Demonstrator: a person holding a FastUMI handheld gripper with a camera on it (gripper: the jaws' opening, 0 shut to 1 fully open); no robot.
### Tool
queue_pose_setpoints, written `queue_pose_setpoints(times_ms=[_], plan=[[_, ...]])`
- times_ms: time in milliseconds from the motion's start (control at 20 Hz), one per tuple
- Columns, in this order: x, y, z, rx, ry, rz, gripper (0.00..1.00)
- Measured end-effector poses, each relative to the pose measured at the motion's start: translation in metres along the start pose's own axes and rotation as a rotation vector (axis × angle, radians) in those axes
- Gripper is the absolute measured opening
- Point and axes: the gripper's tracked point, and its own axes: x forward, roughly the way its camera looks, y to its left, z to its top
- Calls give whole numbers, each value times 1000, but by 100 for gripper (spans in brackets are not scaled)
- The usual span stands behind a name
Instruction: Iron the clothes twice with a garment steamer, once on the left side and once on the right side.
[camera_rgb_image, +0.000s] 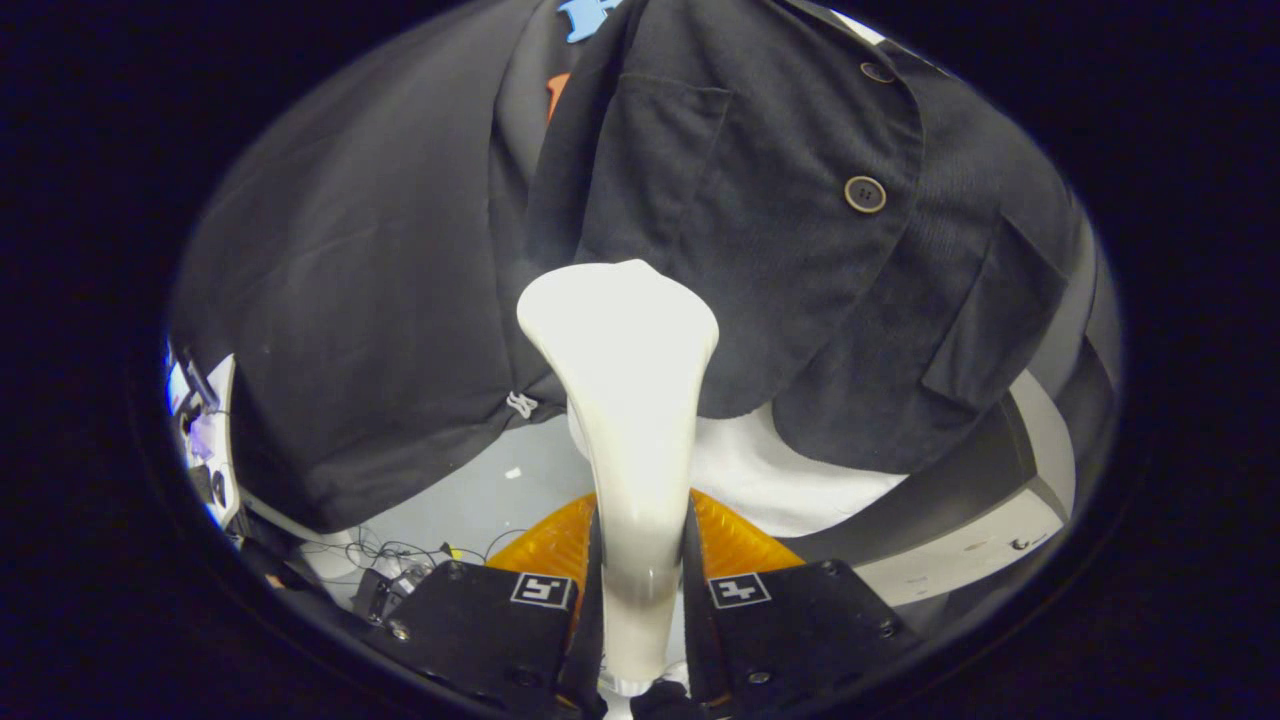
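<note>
Gripper: the gripper (640, 600) is clamping both fingers on the slim neck of the garment steamer (622, 400), one finger pressing on each side of the handle.

Steamer: it is pointing forward from between the fingers, its broad flat head (618, 315) reaching up to the lower part of the hanging cloth. Whether the head is touching the fabric or sitting just off it, I cannot tell.

Clothes: a dark buttoned jacket (760, 220) is hanging just beyond the steamer head, a button (865, 194) showing on its front and a patch pocket (985, 320) low down on one panel. A second dark panel (360, 300) is hanging beside it, its hem dropping lower.

Below: a white form (790, 480) is showing under the jacket hem, something orange and ribbed (740, 545) is sitting right behind the fingers, and loose cables (400, 550) are lying on the pale floor.

Step in hand: I judge one pass over the jacket front is being made, with the head near the hem close to the front opening. Which side this counts as, I cannot say.

Next move: it is probably calling for a steady glide along the panel, keeping the head flat to the cloth and clear of the button, then shifting across to the other side.
</note>
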Motion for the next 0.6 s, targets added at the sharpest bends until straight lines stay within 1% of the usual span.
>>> queue_pose_setpoints(times_ms=[100, 250, 400, 500, 600], plan=[[-2, -3, -3, 9, -2, 5, 36], [-20, -6, 2, 25, -29, 29, 36], [-56, -15, 12, 59, -83, 64, 36], [-83, -39, 20, 85, -136, 76, 36], [-121, -61, 28, 111, -213, 97, 36]])
